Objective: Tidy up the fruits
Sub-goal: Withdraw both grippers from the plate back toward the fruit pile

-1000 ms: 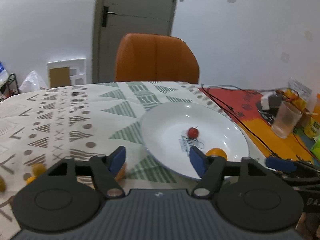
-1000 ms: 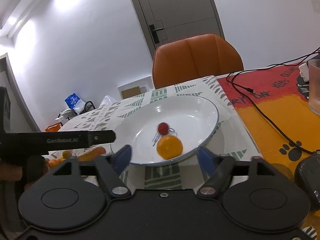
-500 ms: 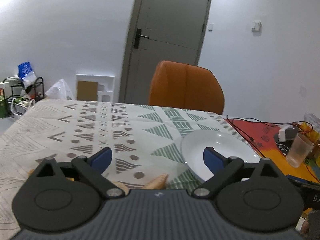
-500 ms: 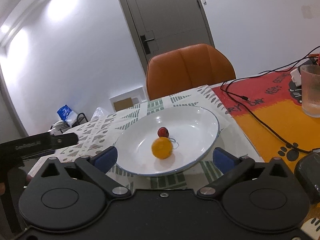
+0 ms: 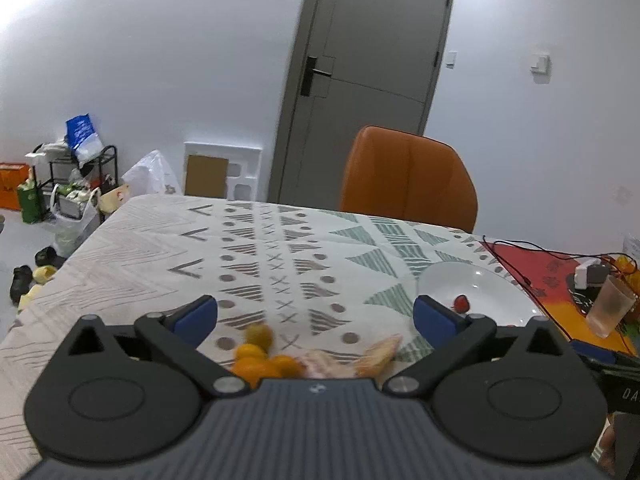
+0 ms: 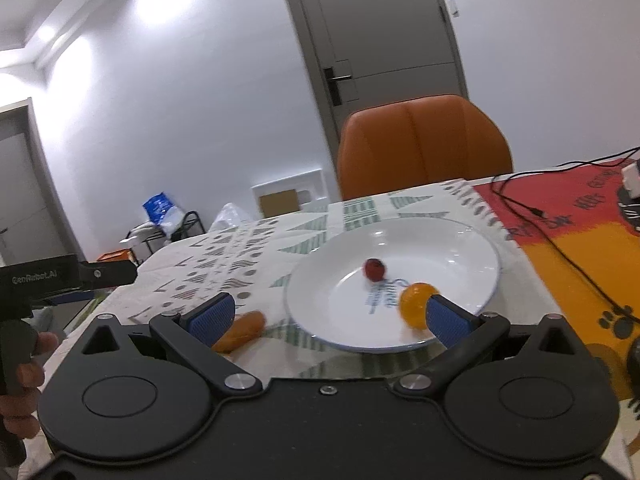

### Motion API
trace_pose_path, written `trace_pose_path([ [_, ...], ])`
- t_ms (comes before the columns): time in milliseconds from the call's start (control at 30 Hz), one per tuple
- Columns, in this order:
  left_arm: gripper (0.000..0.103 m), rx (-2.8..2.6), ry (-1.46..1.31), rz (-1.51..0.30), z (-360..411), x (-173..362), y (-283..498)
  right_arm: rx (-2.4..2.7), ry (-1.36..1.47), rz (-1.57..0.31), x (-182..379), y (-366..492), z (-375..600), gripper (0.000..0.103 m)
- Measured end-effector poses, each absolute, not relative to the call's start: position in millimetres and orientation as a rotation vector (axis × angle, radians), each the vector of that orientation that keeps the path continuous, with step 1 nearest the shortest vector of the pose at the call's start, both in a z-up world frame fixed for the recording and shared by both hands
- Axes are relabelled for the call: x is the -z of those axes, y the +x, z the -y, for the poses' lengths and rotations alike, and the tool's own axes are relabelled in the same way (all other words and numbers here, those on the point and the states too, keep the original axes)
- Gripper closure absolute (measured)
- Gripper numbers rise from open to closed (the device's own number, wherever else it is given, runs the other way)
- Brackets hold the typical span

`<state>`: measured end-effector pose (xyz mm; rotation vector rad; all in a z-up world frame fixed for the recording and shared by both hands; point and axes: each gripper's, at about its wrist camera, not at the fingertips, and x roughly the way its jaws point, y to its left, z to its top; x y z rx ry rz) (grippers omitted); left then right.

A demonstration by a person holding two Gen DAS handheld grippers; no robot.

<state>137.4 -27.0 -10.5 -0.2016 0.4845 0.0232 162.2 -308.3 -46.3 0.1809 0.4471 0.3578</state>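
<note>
A white plate [image 6: 460, 240] on the patterned tablecloth holds a small red fruit [image 6: 375, 269] and an orange fruit [image 6: 416, 305]. The plate [image 5: 508, 300] and red fruit [image 5: 461, 302] also show at the right of the left wrist view. My left gripper [image 5: 315, 316] is open and empty above a blurred cluster of small orange and yellow fruits [image 5: 260, 354] and pale pieces [image 5: 378, 352]. My right gripper [image 6: 327, 319] is open and empty at the plate's near left rim. An orange carrot-like piece [image 6: 244, 330] lies by its left finger.
An orange chair [image 5: 408, 184] stands behind the table. A black cable [image 6: 560, 232] crosses the red-orange mat [image 6: 580, 264]. A frosted cup [image 5: 610, 308] and charger sit at the right. The left gripper's body [image 6: 60, 276] shows at the left of the right wrist view.
My left gripper swung left away from the plate and tilted down, bringing the fruit cluster between its fingers. My right gripper opened wide and shifted left, off the orange fruit.
</note>
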Motion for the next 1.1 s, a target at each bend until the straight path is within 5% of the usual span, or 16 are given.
trace_pose_path([
  [1100,0.003,-0.084,-0.233,-0.505,-52.0,27.6,96.6,-0.507,0.094,-0.538,47.2,162.3,235.0,0.000],
])
